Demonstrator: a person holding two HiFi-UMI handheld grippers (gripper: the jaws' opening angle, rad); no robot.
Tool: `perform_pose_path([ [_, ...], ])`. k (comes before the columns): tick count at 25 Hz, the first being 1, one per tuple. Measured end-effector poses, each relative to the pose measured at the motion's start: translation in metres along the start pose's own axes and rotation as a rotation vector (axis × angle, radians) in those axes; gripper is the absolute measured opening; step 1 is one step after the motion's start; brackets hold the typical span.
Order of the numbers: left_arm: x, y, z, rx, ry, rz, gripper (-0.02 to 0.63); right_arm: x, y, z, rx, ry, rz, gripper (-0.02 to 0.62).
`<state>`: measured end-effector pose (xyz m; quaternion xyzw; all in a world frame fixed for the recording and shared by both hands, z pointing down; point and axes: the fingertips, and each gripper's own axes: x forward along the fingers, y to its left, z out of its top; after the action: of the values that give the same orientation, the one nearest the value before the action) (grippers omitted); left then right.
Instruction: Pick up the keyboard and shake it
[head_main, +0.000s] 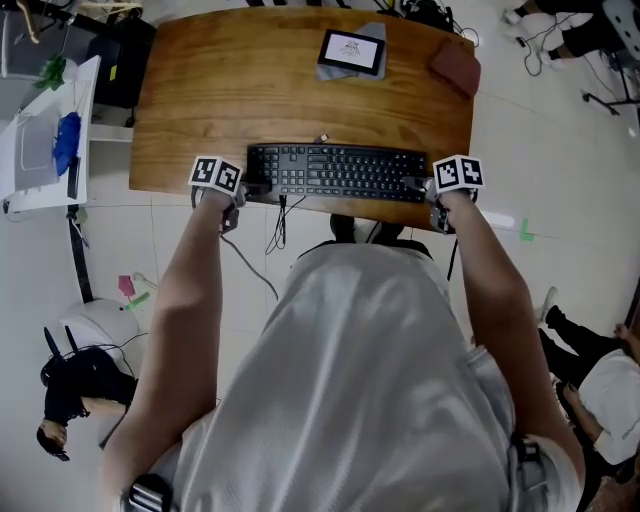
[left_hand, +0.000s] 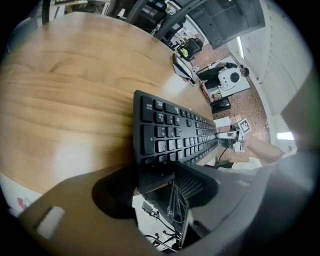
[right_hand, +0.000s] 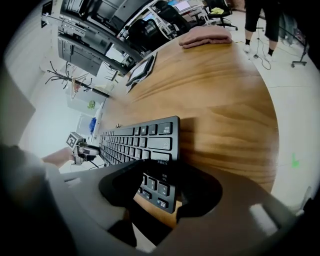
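Note:
A black keyboard (head_main: 335, 172) lies along the front edge of the wooden table (head_main: 250, 90), with its near corners past the edge. My left gripper (head_main: 243, 190) holds the front left corner. In the left gripper view the jaws (left_hand: 150, 185) close above and below the keyboard (left_hand: 175, 135). My right gripper (head_main: 432, 190) is at the front right corner. In the right gripper view the keyboard (right_hand: 140, 140) runs in between the jaws of the right gripper (right_hand: 160, 190), which stand wide and clamp it. Each gripper view shows the other gripper far along the keys: the right gripper (left_hand: 235, 135) and the left gripper (right_hand: 82, 147).
A tablet (head_main: 352, 50) and a maroon cloth (head_main: 456, 68) lie at the table's far side. The keyboard's cable (head_main: 282, 215) hangs off the front edge. A white shelf unit (head_main: 40, 140) stands to the left. A person (head_main: 600, 370) sits on the floor at the right.

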<state>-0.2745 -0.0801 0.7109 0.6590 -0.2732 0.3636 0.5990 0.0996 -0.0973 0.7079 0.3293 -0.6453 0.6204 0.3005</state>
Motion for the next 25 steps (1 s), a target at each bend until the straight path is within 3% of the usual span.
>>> perform_pose_path([
  [10,0.002,0.004,0.005,-0.108,0.151,-0.022,0.229,0.002,-0.004,0.004,0.089,0.046,-0.049,0.202],
  [15,0.002,0.005,0.004,-0.123,0.119,-0.023,0.233,0.002,-0.007,0.004,0.083,0.005,-0.068,0.209],
  [18,0.0,0.006,0.004,-0.127,0.094,-0.009,0.244,0.001,-0.006,0.004,0.053,-0.005,-0.093,0.249],
  [25,-0.016,0.019,-0.002,-0.151,-0.018,-0.015,0.244,-0.009,-0.007,0.015,0.014,-0.1,-0.109,0.249],
])
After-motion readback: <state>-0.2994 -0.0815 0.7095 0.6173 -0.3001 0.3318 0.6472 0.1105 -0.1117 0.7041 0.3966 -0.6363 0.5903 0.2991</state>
